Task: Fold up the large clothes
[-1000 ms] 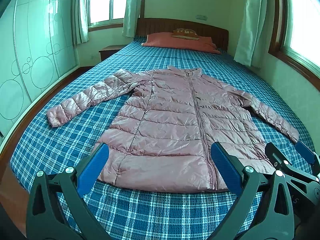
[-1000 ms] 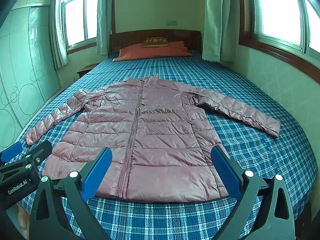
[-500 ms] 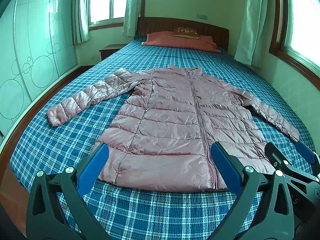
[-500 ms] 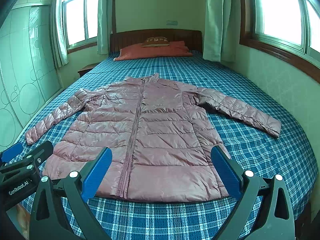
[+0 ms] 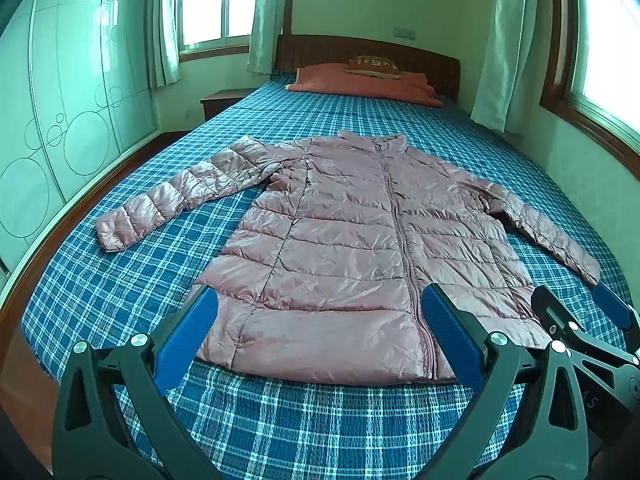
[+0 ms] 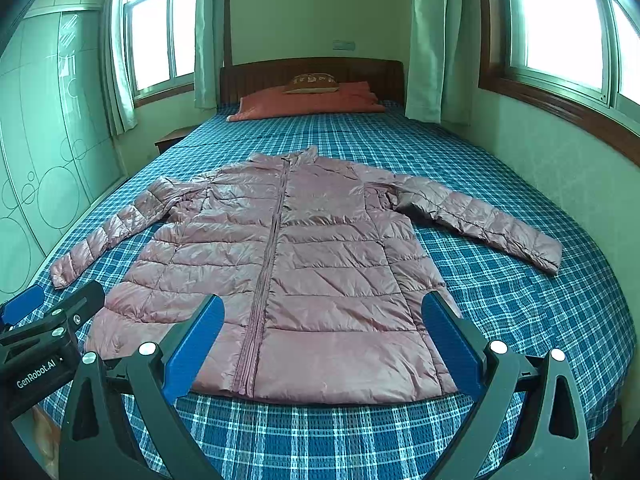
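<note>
wardrobe: far left, along the bed's left side, not in play.
left sleeve: spread out to the left, cuff toward the left edge of the bed; I read my left tongs as the nearer one to it.
left tongs: blue pads spread wide, holding nothing, hovering over the foot of the bed just short of the hem.
puffer jacket: pink quilted, zipped, lying flat front-up in the middle of the bed on the blue plaid cover. Not folded at all yet.
long axis: collar points to the headboard, hem toward me, zip runs straight away from both tongs. Jacket lies dead ahead of and below them.
hem: nearest edge, lies across both tongs' line of view.
right tongs: also gaping wide and empty, beside the left one, same height as far as I can tell.
right sleeve: angled out to the right, cuff near the bed's right edge; the right tongs look closer to it.
pillows: at the headboard, well apart from the collar.
next, my guess: each side takes its own sleeve and folds inward across the zip.
</note>
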### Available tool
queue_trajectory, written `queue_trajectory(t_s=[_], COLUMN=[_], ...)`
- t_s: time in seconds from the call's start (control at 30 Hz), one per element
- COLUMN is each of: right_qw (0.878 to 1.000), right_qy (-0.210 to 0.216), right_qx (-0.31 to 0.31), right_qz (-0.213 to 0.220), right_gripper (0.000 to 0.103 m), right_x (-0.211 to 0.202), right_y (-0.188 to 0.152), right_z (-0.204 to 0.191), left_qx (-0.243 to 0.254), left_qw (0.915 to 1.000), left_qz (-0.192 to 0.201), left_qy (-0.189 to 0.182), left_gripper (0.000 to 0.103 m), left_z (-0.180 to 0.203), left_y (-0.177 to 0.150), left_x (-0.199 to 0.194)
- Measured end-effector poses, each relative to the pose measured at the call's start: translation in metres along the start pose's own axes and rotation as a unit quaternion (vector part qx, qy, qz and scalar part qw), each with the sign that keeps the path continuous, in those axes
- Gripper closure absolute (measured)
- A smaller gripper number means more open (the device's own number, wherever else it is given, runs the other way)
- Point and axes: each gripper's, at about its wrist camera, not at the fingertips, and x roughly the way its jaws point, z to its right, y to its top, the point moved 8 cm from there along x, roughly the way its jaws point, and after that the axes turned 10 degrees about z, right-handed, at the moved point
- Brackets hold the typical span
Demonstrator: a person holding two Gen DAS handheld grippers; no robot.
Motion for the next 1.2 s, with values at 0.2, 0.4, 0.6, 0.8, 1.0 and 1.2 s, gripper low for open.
queue_trajectory(t_s=[0.2,0.4,0.6,0.8,1.0,1.2], right_qw=[1.0,1.0,1.0,1.0,0.997,0.987], right_qy=[0.001,0.0,0.0,0.001,-0.012,-0.021], right_qx=[0.0,0.0,0.0,0.017,0.061,0.152], right_qz=[0.0,0.0,0.0,-0.015,-0.036,-0.044], right_gripper=[0.005,0.005,0.005,0.005,0.005,0.005], right_x=[0.0,0.001,0.002,0.019,0.056,0.096], right_y=[-0.001,-0.001,-0.004,-0.018,-0.031,-0.038], right_z=[-0.001,-0.001,-0.001,0.009,0.044,0.111], left_qx=[-0.001,0.0,-0.001,-0.014,-0.094,-0.168], left_qw=[1.0,1.0,1.0,0.9998,0.994,0.9766], left_qz=[0.0,-0.001,-0.002,-0.014,-0.055,-0.098], left_qy=[0.001,0.0,0.0,0.003,0.012,0.093], left_gripper=[0.002,0.002,0.002,0.002,0.002,0.002], left_z=[0.0,0.001,-0.001,-0.01,-0.054,-0.128], left_y=[-0.001,0.0,-0.003,-0.01,-0.02,-0.039], left_x=[0.0,0.0,0.001,0.018,0.061,0.119])
